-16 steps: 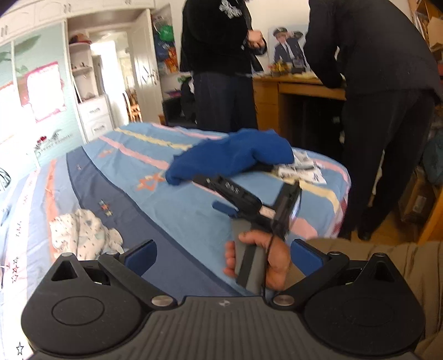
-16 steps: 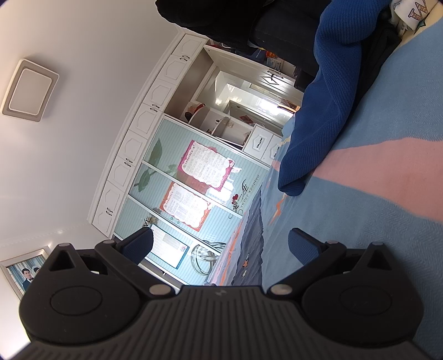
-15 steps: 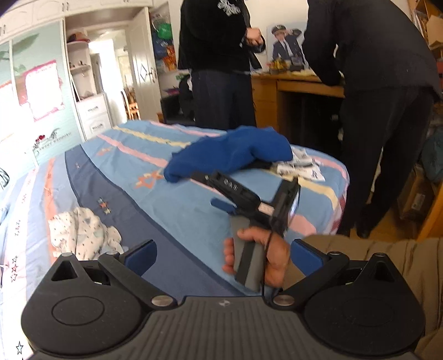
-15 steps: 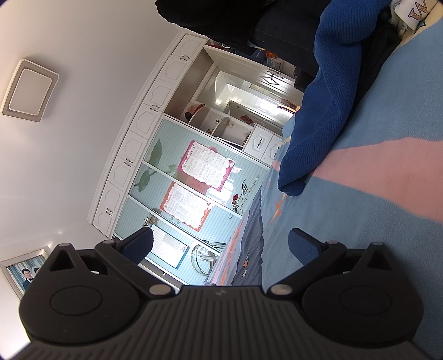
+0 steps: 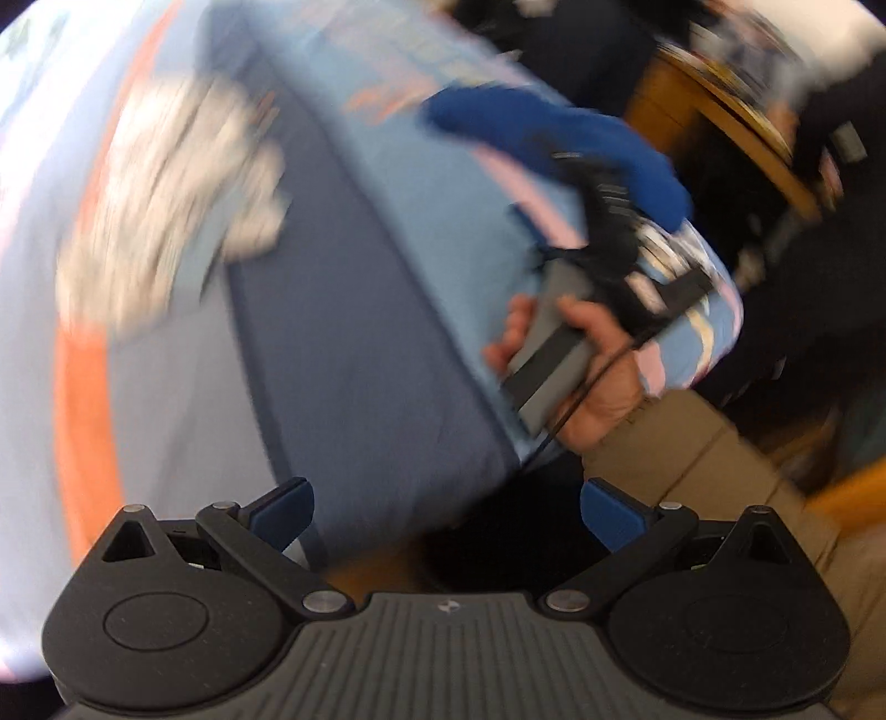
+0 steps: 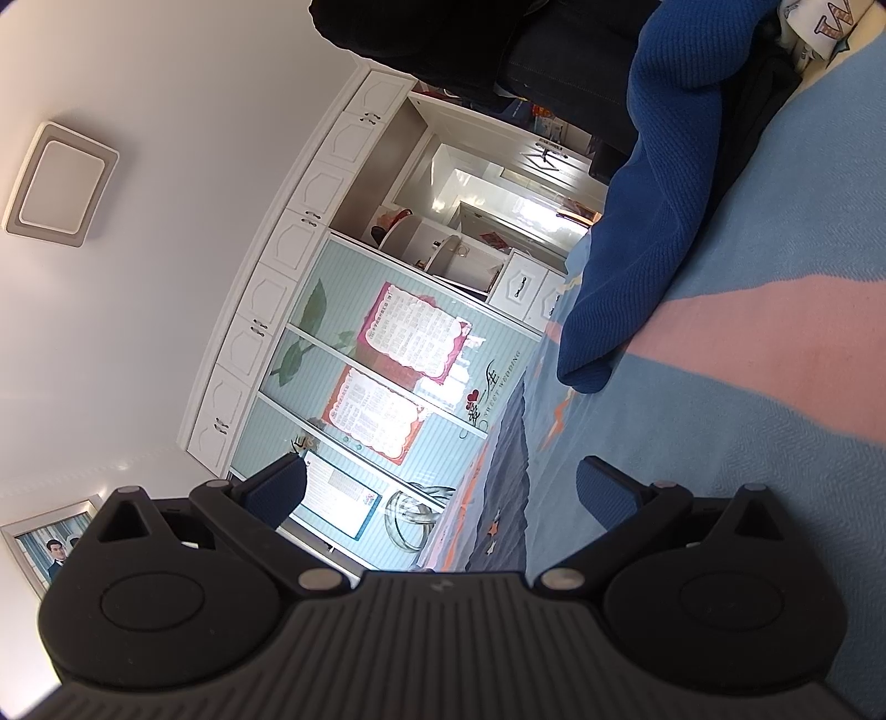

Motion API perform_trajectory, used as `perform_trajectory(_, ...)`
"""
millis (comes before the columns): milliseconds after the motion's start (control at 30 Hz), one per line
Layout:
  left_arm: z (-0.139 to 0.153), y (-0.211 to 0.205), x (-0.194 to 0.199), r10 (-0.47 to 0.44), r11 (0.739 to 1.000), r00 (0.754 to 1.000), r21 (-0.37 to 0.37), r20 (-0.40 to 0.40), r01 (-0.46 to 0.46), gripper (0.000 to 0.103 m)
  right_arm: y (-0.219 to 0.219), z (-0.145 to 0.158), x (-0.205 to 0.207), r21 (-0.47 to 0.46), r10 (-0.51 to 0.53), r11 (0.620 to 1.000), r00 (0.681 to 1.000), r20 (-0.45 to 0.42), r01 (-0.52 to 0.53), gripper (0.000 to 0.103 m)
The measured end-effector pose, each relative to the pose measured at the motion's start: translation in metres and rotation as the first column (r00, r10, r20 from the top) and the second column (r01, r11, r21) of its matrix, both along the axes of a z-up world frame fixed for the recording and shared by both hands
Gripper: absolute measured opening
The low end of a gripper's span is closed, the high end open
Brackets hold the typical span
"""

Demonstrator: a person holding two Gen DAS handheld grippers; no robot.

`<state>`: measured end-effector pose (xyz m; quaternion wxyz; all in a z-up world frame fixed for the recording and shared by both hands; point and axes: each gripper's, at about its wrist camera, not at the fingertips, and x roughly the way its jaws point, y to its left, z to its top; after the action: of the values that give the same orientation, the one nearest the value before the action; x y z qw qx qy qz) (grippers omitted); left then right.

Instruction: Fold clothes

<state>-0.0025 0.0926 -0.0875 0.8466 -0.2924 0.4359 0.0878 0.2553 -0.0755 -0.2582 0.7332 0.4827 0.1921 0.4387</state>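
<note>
A blue knitted sweater [image 5: 559, 138] lies crumpled near the far corner of the striped bed [image 5: 354, 310]; it also shows in the right wrist view [image 6: 653, 210]. A white patterned garment [image 5: 166, 194] lies bunched at the left, blurred. My left gripper [image 5: 446, 512] is open and empty, over the bed's near edge. My right gripper [image 6: 440, 490] is open and empty, turned on its side just above the bedspread [image 6: 747, 387], short of the sweater. In the left wrist view a hand holds the right gripper's handle [image 5: 559, 343] beside the bed.
A wooden desk [image 5: 720, 122] stands beyond the bed with people in dark clothes by it. A white wardrobe with pale green doors [image 6: 354, 343] fills the far wall. White printed papers or cloth [image 6: 825, 22] lie by the sweater.
The left wrist view has swung down and rolled sharply, now blurred, looking over the bed's near edge. The right gripper's view is unchanged.
</note>
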Motion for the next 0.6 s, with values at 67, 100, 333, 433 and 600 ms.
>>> perform_trajectory(67, -0.014, 0.022, -0.001, 0.034, 0.988, 0.998, -0.149, -0.053, -0.042, 0.102, -0.001, 0.001, -0.001, 0.001, 0.000, 1.000, 1.000, 0.000, 0.000, 0.103)
perform_trajectory(100, -0.020, 0.029, -0.005, 0.063, 0.973, 0.996, -0.218, -0.056, -0.074, 0.102, -0.001, 0.001, -0.001, 0.002, 0.000, 1.000, 1.000, 0.000, 0.000, 0.103)
perform_trajectory(333, 0.011, 0.060, -0.038, 0.375, 0.880, 0.921, -0.353, 0.105, -0.318, 0.102, 0.001, 0.000, 0.000, 0.004, 0.000, 1.000, 1.000, 0.000, 0.000, 0.103)
perform_trajectory(433, 0.072, 0.047, -0.024, 0.337, 0.928, 0.931, 0.116, 0.144, -0.354, 0.102, 0.000, 0.000, -0.001, 0.004, 0.000, 1.000, 1.000, 0.001, 0.000, 0.103)
perform_trajectory(600, 0.137, 0.007, -0.027, 0.390, 0.705, 0.885, 0.535, 0.254, -0.464, 0.102, -0.003, 0.001, -0.003, 0.007, 0.001, 1.000, 1.000, 0.001, -0.001, 0.103)
